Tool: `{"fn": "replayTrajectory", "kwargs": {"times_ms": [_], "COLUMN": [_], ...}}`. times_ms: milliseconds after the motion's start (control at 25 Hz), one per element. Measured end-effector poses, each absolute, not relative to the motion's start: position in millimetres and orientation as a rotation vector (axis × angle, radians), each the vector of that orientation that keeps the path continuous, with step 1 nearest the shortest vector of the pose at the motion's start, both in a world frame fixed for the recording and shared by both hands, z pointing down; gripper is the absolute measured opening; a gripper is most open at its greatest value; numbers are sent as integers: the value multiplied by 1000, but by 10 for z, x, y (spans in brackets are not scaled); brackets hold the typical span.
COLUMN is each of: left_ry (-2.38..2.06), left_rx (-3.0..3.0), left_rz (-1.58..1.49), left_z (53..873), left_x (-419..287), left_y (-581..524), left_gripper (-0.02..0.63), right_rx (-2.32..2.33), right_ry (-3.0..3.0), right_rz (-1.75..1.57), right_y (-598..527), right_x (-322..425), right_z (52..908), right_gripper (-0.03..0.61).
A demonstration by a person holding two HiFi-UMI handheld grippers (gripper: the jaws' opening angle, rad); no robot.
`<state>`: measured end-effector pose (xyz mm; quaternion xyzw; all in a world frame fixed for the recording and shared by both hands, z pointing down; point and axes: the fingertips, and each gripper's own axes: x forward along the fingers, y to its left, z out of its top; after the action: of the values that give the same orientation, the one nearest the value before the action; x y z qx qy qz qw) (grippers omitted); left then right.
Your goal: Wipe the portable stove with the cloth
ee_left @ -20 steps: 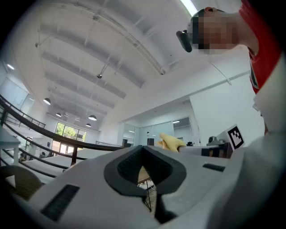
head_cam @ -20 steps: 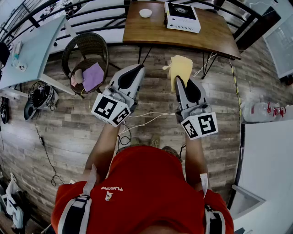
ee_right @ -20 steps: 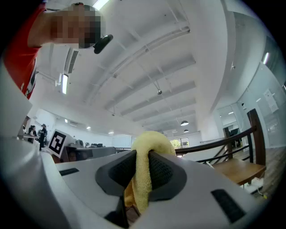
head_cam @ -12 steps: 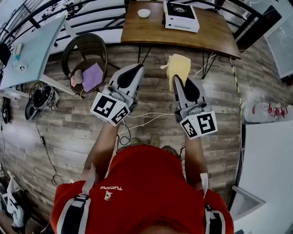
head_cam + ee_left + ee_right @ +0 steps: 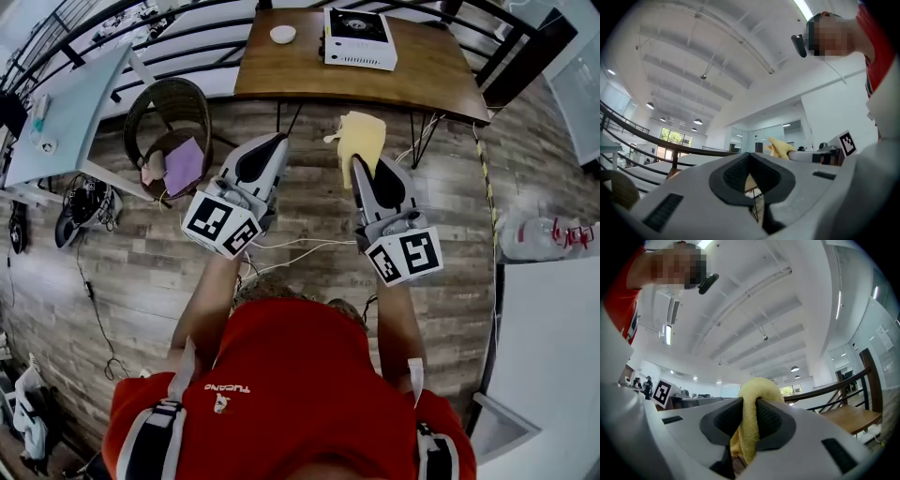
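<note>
The portable stove (image 5: 359,38), a white box with a black burner top, sits on the wooden table (image 5: 281,70), toward the table's far edge and right of its middle in my head view. A small white bowl (image 5: 282,34) stands on the same table, toward its far left part.

The cloth (image 5: 359,141) is yellow and is not on the table. It hangs in the air on my side of the table's near edge, touching neither the table nor the stove. My right gripper (image 5: 357,167) pinches it. In the right gripper view the dark pads (image 5: 771,420) press on the fabric from both sides, a bunched fold bulges out past the tips, and the rest trails down behind them.

My left gripper (image 5: 277,142) is held beside the right one, also short of the table's near edge and aimed toward the table. Its jaws are pressed together with nothing between them. In the left gripper view the pads meet at the tips, and the yellow cloth shows off to the right.

Left of the table stands a round wicker chair (image 5: 159,103) with a purple rag (image 5: 184,166) on its seat, and farther left of the table a pale blue tabletop (image 5: 75,103). Thin cables (image 5: 300,246) lie on the plank floor (image 5: 112,272) on the near side of the table, below both grippers.
</note>
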<state>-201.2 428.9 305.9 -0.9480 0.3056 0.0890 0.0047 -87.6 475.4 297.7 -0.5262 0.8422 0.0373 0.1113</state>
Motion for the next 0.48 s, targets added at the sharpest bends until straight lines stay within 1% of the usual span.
{"fn": "replayTrajectory", "kwargs": {"times_ms": [200, 480], "left_ry": [987, 976], "left_rx": [-2970, -2970], "left_rz": [245, 258], "left_z": [3100, 3177], "left_x": [-1867, -1711], "left_y": [4187, 3775], "left_gripper": [9, 9], "right_rx": [-1531, -1540], "right_ry": [2480, 2495], "right_rz": [93, 116], "right_y": [4613, 4273], "right_x": [-705, -624], "right_z": [2992, 3070], "right_gripper": [87, 87]}}
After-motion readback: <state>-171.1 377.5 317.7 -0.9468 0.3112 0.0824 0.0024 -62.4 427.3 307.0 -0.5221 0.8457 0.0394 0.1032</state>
